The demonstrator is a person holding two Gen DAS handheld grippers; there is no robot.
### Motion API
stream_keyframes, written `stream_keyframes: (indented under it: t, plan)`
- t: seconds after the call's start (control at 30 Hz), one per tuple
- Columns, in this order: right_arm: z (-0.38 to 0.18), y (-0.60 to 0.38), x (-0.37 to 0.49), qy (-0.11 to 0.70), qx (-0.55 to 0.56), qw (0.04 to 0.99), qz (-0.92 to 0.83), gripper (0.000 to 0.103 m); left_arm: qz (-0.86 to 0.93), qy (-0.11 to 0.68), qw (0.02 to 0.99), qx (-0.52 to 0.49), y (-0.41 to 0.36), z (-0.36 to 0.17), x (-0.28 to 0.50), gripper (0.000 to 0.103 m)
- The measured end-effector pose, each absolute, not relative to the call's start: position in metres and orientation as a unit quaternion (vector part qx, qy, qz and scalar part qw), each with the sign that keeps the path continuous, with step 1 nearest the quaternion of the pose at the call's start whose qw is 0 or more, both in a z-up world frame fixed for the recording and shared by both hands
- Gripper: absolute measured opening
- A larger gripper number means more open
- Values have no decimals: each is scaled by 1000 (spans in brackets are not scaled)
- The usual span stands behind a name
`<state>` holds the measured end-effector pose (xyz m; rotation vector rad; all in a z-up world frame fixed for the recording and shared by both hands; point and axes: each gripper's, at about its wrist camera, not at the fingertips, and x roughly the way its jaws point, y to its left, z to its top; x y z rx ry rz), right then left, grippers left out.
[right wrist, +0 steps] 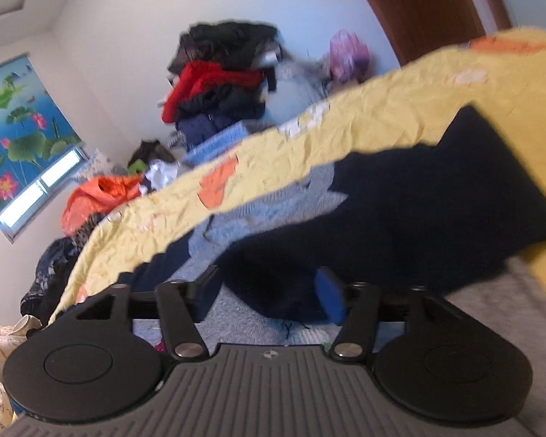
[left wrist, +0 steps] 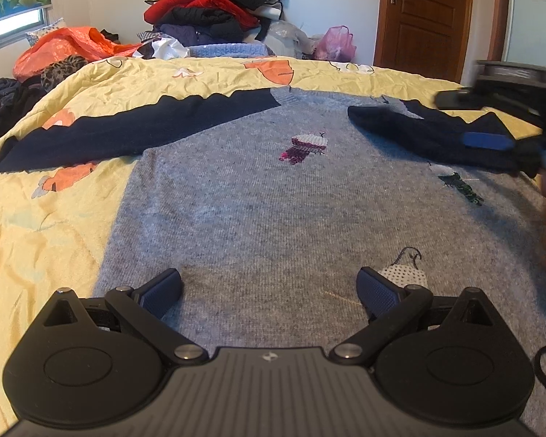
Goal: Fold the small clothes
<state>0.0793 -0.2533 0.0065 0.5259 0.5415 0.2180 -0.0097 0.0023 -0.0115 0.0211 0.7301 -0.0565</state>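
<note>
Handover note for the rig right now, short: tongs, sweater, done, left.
Left tongs: open, empty, over the lower part of the grey sweater, which lies flat on the yellow bedspread.
Right tongs: open, nothing clamped; the right navy sleeve lies just ahead of them.
Done: right navy sleeve folded in across the sweater's body.
Left: left navy sleeve lies stretched out on the bedspread; fold it in, then fold the body.
</note>
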Motion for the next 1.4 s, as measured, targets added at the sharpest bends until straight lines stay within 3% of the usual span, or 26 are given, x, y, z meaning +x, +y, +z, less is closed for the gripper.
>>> stream_keyframes:
  t: [0.13,0.37,0.67,0.87,0.9,0.93,0.97,1.1,1.17,1.2,1.4]
  plan:
    - [-1,-274,38,256,262,924,110,70,-20,393,919,-3,5,-4,-6,103]
    - [-25,-298,21,254,318,909,92,72,-105,395,902,-138,-6,30,61,103]
    - [-35,-307,26,243,354,897,105,71,-167,423,824,-339,-17,-3,153,103]
    - [-37,-310,26,237,365,894,108,71,-176,428,816,-345,-31,-11,167,100]
    - [-37,-310,27,236,365,894,108,71,-173,433,815,-345,-31,-11,168,84]
    - [-37,-310,27,235,365,894,108,71,-178,435,813,-344,-33,-11,170,53]
    - [-38,-310,27,235,365,894,108,71,-179,445,810,-338,-35,-11,172,46]
    - [-38,-309,27,234,364,895,107,71,-171,456,816,-312,-38,-15,177,43]
    - [-39,-309,27,234,364,895,106,71,-164,454,823,-300,-39,-14,178,24]
    - [-39,-309,27,233,365,895,106,71,-158,453,828,-289,-39,-12,178,11]
    - [-39,-309,27,231,365,896,104,71,-144,422,876,-185,-49,14,173,6]
